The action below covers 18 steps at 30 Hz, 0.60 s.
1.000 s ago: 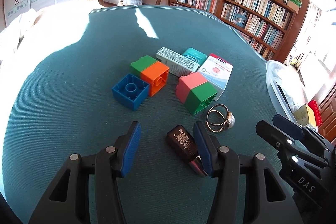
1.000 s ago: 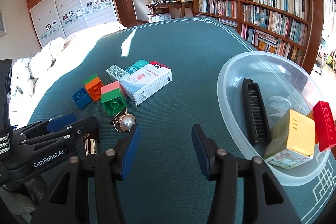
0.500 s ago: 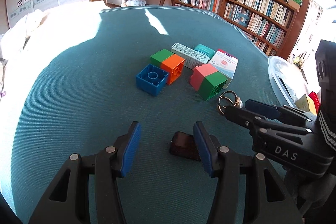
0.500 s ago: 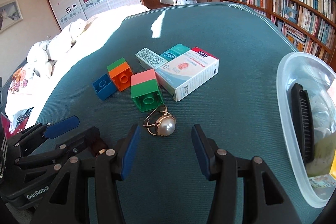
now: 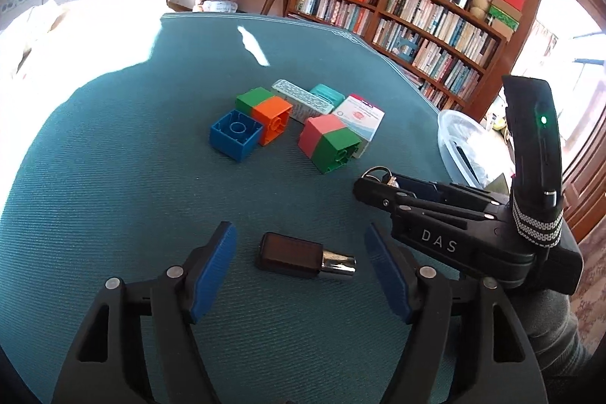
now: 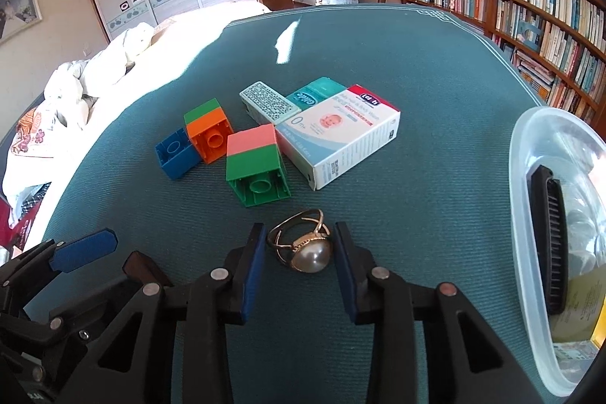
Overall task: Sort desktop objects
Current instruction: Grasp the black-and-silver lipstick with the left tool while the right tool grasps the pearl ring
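On the teal table lie a blue brick (image 6: 176,153), a green-orange brick (image 6: 208,129), a pink-green brick (image 6: 255,163), a white baby-product box (image 6: 341,135) and two small boxes behind it (image 6: 267,103). A gold ring with a pearl (image 6: 303,245) lies between the fingers of my right gripper (image 6: 299,265), whose jaws stand close on both sides of it. My left gripper (image 5: 301,269) is open around a dark brown bottle with a silver cap (image 5: 305,256) lying on the table. The right gripper also shows in the left wrist view (image 5: 369,182), over the ring.
A clear plastic bin (image 6: 538,199) at the right holds a black comb (image 6: 553,241) and a yellow box. Bookshelves (image 6: 530,6) stand behind the table; white bedding (image 6: 94,70) lies to the left.
My right gripper has moved left from the bin onto the ring and narrowed around it. My left gripper has drawn back, and the brown bottle now lies between its open fingers.
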{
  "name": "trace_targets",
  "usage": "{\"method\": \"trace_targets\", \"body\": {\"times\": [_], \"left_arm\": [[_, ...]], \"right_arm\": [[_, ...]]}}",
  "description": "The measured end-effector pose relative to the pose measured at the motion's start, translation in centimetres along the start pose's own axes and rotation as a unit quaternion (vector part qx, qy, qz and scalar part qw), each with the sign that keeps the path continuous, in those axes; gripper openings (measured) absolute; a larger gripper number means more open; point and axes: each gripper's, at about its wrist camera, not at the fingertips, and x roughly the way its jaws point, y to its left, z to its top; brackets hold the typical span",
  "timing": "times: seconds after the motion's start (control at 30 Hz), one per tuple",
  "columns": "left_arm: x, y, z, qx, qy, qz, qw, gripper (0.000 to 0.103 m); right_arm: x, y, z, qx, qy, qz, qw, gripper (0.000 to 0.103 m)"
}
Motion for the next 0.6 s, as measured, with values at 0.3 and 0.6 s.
{"method": "trace_targets", "body": {"times": [0.3, 0.6], "left_arm": [[1.2, -2.5, -0.6, 0.081, 0.023, 0.049, 0.9952, 0.074], [2.5, -1.7, -0.9, 0.071, 0.048, 0.075, 0.9935, 0.071]], "right_arm": [[-0.7, -1.3, -0.6, 0.020, -0.001, 0.009, 1.000, 0.039], [-0.8, -1.3, -0.7, 0.023, -0.004, 0.013, 1.000, 0.039]]}}
